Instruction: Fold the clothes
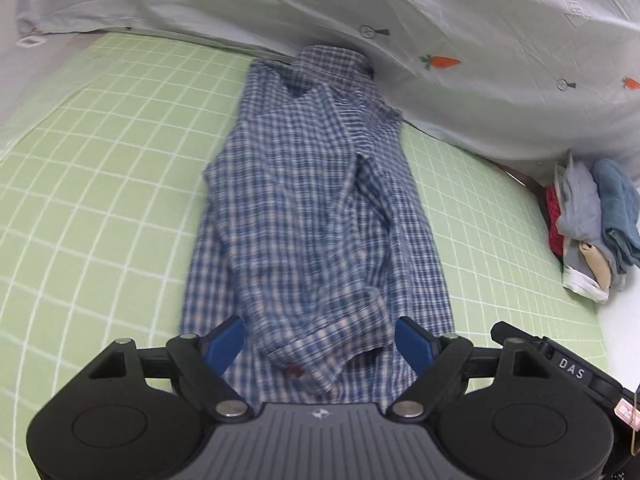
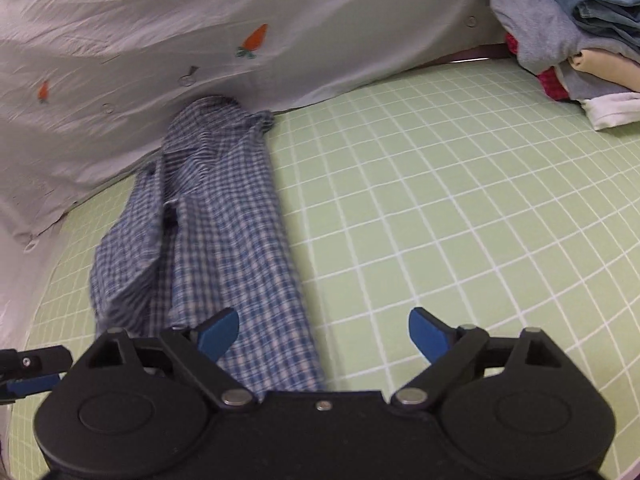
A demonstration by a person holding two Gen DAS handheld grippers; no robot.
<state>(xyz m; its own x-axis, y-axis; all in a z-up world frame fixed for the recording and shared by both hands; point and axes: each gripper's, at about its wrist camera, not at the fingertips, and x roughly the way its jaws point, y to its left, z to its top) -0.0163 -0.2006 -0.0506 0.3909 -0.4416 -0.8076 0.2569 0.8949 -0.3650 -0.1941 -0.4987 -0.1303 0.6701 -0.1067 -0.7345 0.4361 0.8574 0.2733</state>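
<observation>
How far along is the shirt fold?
Done: the shirt lies on the green sheet as a long narrow strip, sides and sleeves folded in, cuff on top near the hem. A pile of folded clothes sits in the corner. In hand: nothing; the left claw and right claw are open at the hem. Left: folding the strip lengthwise and stacking it.

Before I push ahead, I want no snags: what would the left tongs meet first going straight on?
Probably the plaid shirt: its folded sleeve cuff lies between the open left tongs. Depth is unclear, so they may already be touching it.
</observation>
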